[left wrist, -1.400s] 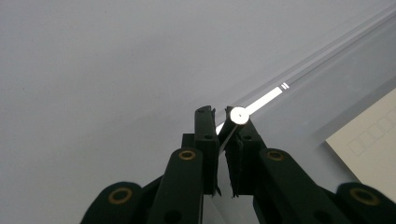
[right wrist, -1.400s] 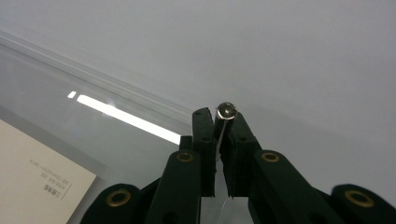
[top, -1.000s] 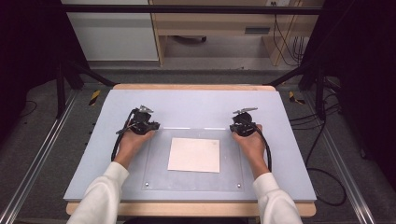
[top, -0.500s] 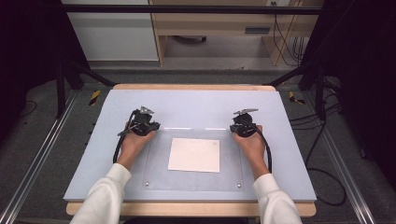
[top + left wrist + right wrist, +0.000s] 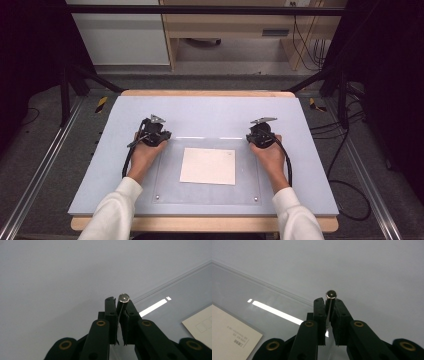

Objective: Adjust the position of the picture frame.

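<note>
1. Coming in from the near edge of the high view, two forearms in white sleeves (image 5: 116, 210) reach forward over the table (image 5: 210, 107), which has a pale blue-grey top.
2. A clear sheet (image 5: 170, 192) lies flat on the near half of the table, and small fasteners show at its two near corners.
3. A white card (image 5: 208, 165) lies in the middle of this sheet, well apart from both grippers. In the right gripper view some small print shows on the card (image 5: 232, 336), but it is too small to read.
4. The left hand (image 5: 145, 155) holds the left gripper (image 5: 156, 134) at the far left corner of the clear sheet. In the left gripper view its jaws are closed on a small metal pin (image 5: 124, 298) with a round head, which stands upright between them.
5. The right hand (image 5: 270, 156) holds the right gripper (image 5: 260, 135) at the far right corner of the sheet. In the right gripper view its jaws are also closed on a metal pin (image 5: 330, 294), whose round head stands just above the jaw tips.
6. Beyond the table, a black frame bar (image 5: 200, 10) crosses the top of the high view, and cables (image 5: 305, 35) hang at the far right.
</note>
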### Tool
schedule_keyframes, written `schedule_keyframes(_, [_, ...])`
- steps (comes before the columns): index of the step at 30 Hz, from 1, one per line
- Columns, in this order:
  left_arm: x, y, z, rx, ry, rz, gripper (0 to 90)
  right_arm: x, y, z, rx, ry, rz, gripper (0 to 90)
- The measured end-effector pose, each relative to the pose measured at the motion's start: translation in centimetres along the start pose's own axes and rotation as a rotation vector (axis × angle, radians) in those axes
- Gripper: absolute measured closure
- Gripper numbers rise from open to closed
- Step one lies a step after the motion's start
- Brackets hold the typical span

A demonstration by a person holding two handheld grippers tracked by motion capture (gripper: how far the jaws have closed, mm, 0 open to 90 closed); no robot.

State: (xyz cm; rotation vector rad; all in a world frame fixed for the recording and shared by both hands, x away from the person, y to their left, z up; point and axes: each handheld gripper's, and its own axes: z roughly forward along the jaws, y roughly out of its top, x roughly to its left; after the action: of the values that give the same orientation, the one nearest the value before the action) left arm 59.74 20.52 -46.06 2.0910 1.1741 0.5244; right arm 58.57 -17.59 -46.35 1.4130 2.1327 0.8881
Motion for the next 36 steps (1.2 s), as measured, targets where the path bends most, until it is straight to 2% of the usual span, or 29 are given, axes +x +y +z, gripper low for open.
schedule_keyframes(3, [0.0, -0.1, 0.0, -0.004, 0.004, 0.005, 83.7, -0.1, -0.3, -0.4, -0.025, 0.003, -0.004, 76.3])
schedule_keyframes(4, [0.0, -0.1, 0.0, -0.006, 0.004, 0.001, 83.6, -0.1, -0.5, -0.9, -0.068, -0.006, -0.036, 74.1])
schedule_keyframes(5, [-0.1, -0.1, 0.0, -0.009, 0.006, 0.0, 83.6, -0.1, -0.5, -0.9, -0.068, -0.006, -0.036, 74.1])
schedule_keyframes(7, [-0.1, -0.1, 0.0, -0.01, 0.01, 0.005, 83.7, -0.2, -0.7, -1.3, -0.108, -0.001, -0.055, 71.6])
schedule_keyframes(13, [-0.1, -0.2, 0.0, -0.017, 0.01, -0.001, 83.6, -0.1, -0.6, -2.0, -0.156, 0.004, -0.097, 74.0])
schedule_keyframes(20, [-0.1, -0.4, -0.1, -0.029, 0.012, -0.005, 83.3, 0.0, -0.6, -1.8, -0.147, 0.008, -0.099, 82.1])
schedule_keyframes(23, [-0.1, -0.6, -0.4, -0.035, 0.024, 0.009, 78.9, 0.1, -0.4, -1.7, -0.156, 0.004, -0.096, 82.6])
schedule_keyframes(26, [-0.1, -0.8, -1.0, -0.07, 0.03, 0.01, 78.3, 0.1, -0.4, -1.7, -0.16, 0.002, -0.095, 83.3])
schedule_keyframes(29, [-0.3, -0.9, -1.6, -0.094, 0.044, 0.036, 77.3, 0.1, -0.4, -1.6, -0.164, 0.008, -0.085, 83.1])
schedule_keyframes(32, [-0.3, -0.7, -2.1, -0.153, 0.026, 0.01, 78.3, 0.1, -0.3, -1.7, -0.17, 0.008, -0.081, 82.8])
schedule_keyframes(33, [-0.4, -0.6, -2.1, -0.161, 0.027, 0.012, 79.0, 0.1, -0.3, -1.6, -0.172, 0.008, -0.081, 82.6])
schedule_keyframes(36, [-0.5, -0.5, -2.0, -0.144, 0.043, 0.021, 81.8, 0.2, -0.2, -1.6, -0.168, 0.007, -0.069, 82.8])
